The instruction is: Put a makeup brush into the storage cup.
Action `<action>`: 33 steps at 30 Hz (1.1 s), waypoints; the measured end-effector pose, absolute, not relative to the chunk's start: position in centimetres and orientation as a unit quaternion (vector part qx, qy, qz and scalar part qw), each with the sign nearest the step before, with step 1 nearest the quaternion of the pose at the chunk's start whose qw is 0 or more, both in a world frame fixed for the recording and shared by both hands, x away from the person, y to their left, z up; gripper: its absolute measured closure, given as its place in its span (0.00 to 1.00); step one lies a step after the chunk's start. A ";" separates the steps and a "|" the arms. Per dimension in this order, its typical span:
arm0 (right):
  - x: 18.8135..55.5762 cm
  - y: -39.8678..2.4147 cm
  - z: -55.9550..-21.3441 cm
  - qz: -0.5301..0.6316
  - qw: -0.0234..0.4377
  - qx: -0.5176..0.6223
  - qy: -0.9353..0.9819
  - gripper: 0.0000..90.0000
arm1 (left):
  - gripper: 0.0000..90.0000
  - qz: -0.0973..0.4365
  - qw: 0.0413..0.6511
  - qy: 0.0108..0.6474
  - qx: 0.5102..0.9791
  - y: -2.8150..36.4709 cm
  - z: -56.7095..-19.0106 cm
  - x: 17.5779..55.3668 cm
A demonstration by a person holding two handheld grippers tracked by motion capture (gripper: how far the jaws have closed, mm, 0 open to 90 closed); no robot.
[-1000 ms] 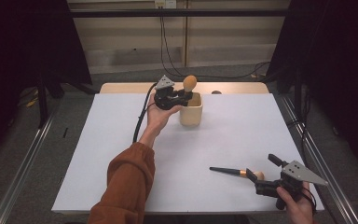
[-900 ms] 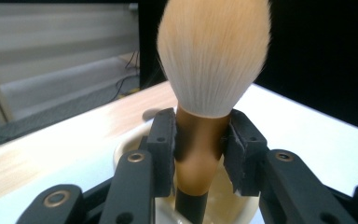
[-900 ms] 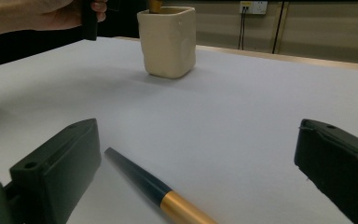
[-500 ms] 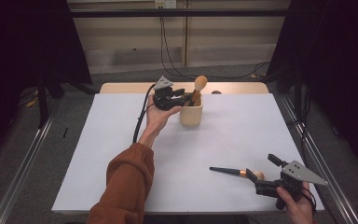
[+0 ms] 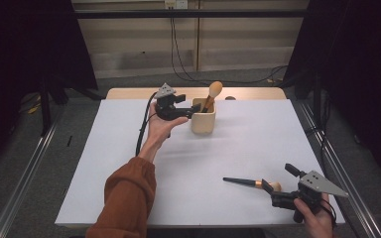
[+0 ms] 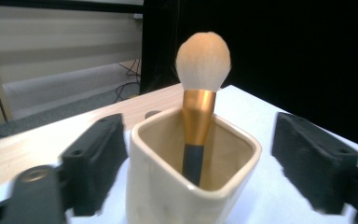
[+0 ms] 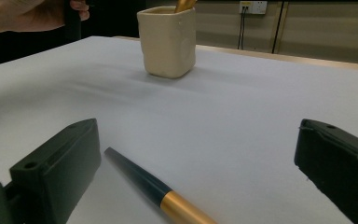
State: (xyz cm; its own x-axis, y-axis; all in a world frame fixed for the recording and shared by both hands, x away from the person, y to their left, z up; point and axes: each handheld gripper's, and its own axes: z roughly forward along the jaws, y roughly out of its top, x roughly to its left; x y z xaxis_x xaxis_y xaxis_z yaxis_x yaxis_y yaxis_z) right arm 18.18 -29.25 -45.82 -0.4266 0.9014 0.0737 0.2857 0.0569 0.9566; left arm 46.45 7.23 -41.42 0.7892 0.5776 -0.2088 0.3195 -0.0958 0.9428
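Observation:
A cream square cup (image 5: 203,119) stands at the back of the white table. A makeup brush (image 5: 213,91) with a gold ferrule leans in it, pale head up (image 6: 203,60). My left gripper (image 5: 189,111) is just left of the cup (image 6: 168,186); its jaws have just been opening and now stand open, touching neither cup nor brush. A second brush (image 5: 250,183) with a dark handle (image 7: 140,179) lies flat near the front right. My right gripper (image 5: 281,184) rests open around its head end, pads apart from it.
The white sheet (image 5: 258,139) covers the table, with a wooden strip (image 5: 129,93) along the back edge and a small dark spot (image 5: 229,98) on it. An orange sleeve (image 5: 129,193) crosses the front left. Metal rails (image 5: 25,168) run along both sides.
The left gripper let go of the brush it held over the cup; the brush now stands in the cup. The gripper drew back to the left. The right gripper stayed put.

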 end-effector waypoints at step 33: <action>18.2 -29.2 -45.8 0.517 0.297 0.446 0.667 0.00 | 0.03 0.128 0.581 0.340 0.728 13.5 -42.5 41.3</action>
